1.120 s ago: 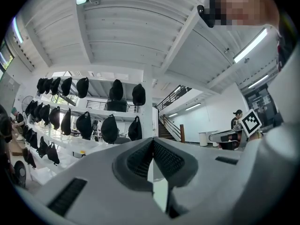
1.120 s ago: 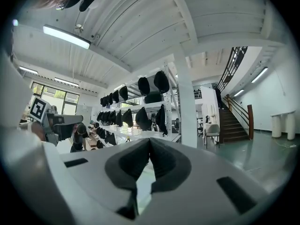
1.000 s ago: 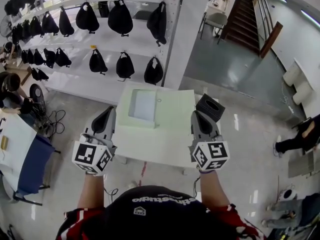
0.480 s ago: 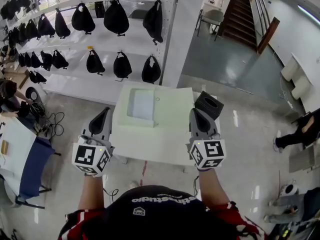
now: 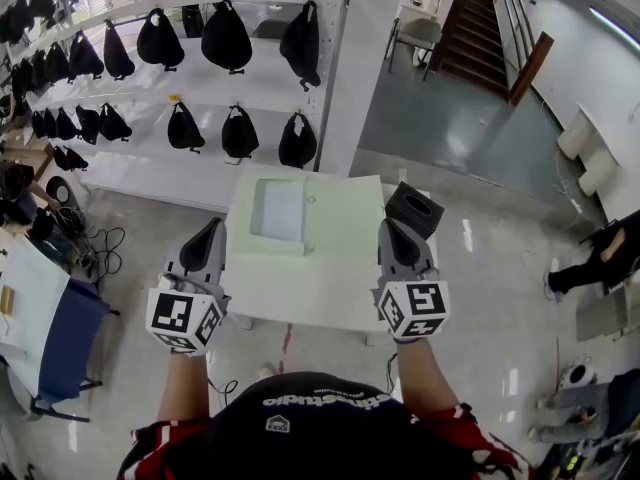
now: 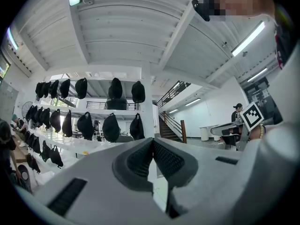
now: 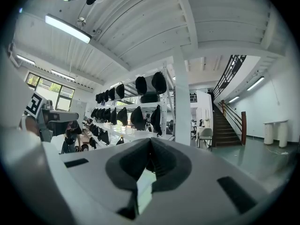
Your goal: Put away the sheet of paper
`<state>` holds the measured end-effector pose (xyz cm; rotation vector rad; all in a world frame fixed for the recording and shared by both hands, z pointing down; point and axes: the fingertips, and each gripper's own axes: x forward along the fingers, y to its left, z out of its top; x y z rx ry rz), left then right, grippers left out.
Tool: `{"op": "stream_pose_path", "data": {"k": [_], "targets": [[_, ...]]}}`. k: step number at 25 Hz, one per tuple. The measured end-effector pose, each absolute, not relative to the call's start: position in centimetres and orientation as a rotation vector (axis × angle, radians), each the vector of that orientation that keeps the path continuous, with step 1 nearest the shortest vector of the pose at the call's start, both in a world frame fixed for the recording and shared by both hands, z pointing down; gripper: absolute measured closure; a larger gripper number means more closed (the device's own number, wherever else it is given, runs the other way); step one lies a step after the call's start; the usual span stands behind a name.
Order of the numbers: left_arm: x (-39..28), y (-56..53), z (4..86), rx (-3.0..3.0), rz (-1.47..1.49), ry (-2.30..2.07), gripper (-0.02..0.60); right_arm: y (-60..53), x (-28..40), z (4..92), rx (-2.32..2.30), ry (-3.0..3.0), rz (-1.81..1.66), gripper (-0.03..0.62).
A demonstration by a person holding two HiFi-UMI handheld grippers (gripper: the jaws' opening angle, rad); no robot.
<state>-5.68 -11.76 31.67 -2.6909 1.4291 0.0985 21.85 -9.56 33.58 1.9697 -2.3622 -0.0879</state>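
- The fingers (image 6: 171, 161) of the left gripper (image 6: 152, 142) are pressed together at the tips, with nothing caught between the ribbed pads.
- The fingers (image 7: 164, 165) of the right gripper (image 7: 150, 142) meet the same way; its jaws have just closed the last little bit, and nothing lies between them.
- From the head view, the left gripper (image 5: 213, 228) sits at the left edge of a small pale table (image 5: 320, 293) and the right gripper (image 5: 391, 226) at its right edge. Both point away from the person, roughly level.
- The marker cube (image 5: 185, 318) of the left gripper and the marker cube (image 5: 413, 308) of the right one face the head camera.
- The sheet of paper (image 5: 280, 211) lies flat on the far left part of the table top, a greyish rectangle with a white border (whether that border is a shallow tray or a folder cannot be told). It is ahead of both grippers, nearer the left one, and neither touches it.
- A black box (image 5: 415, 208) with an opening in its top stands at the table's far right corner, just beyond the right gripper.
- Behind the table, white shelves (image 5: 150, 173) carry rows of hanging black bags (image 5: 226, 36).
- To the right, a staircase (image 5: 480, 28) rises past a chair (image 5: 420, 36), and a seated person (image 5: 590, 268) shows at the picture's right edge.
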Motion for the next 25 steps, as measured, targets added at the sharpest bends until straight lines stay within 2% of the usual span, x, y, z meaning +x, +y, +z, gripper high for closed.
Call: {"op": "stream_pose_path", "data": {"k": [25], "targets": [[-5.65,-12.17,31.69,-2.703,0.095,1.416,0.577,-10.19,21.3,33.12,1.944,-2.385,-0.1,0.602]]}}
